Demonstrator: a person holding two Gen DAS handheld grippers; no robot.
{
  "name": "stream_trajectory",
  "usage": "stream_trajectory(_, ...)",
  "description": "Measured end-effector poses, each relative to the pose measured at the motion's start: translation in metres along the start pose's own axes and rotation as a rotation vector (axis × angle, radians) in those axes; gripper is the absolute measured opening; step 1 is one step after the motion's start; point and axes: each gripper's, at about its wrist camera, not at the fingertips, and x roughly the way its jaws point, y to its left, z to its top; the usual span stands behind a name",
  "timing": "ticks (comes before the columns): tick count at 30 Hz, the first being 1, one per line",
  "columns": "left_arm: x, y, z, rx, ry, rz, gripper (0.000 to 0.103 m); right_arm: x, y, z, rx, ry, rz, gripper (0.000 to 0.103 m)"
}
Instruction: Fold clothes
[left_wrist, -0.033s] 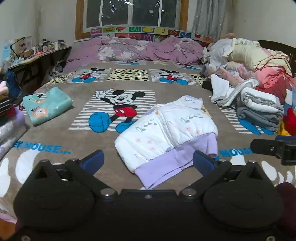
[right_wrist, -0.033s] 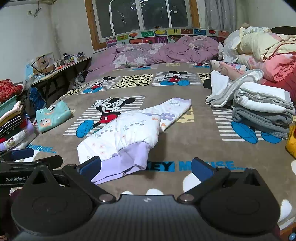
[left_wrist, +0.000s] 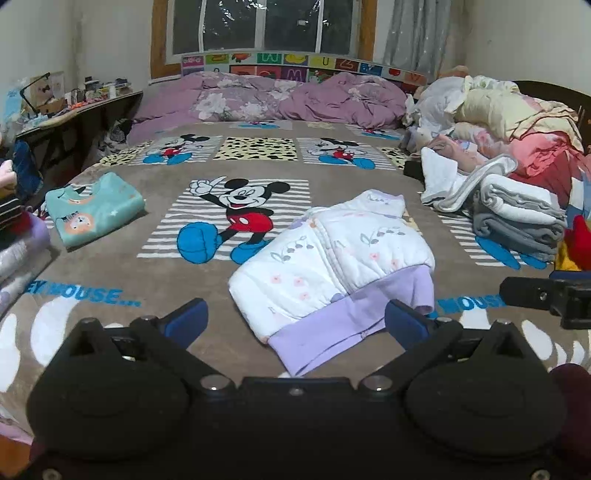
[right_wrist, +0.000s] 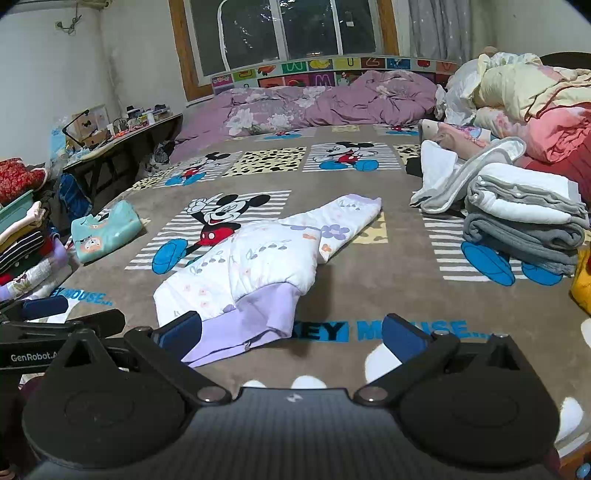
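Left wrist: jacket (left_wrist: 332, 262) just ahead — gripper (left_wrist: 295, 319) open.

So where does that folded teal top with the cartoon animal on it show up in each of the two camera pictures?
Left wrist view: the folded teal top with the cartoon animal print lies at the left, near the bed's edge.
Right wrist view: it is also at the left, slightly lower and smaller.
Shared landmark: the big Mickey Mouse figure printed on the brown blanket, just right of the top in both.
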Motion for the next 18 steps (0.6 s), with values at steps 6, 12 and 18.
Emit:
stream_trajectory(6, 0.004, -0.0036, 0.0001, 0.013, 0.005, 0.017, 0.103, 0.0024, -0.0009, -0.0017, -0.003, 0.005, 0.002, 0.103)
stream_trajectory(12, 0.004, -0.0006, -0.0015, 0.004, 0.008, 0.018, 0.103, 0.0048, -0.0018, -0.0035, -0.006, 0.01, 0.004, 0.103)
stream_trajectory(18, 0.0036, -0.0005, -0.0016, 0.004, 0.009, 0.02, 0.103, 0.0053, -0.0027, -0.0026, 0.001, 0.017, 0.008, 0.103)
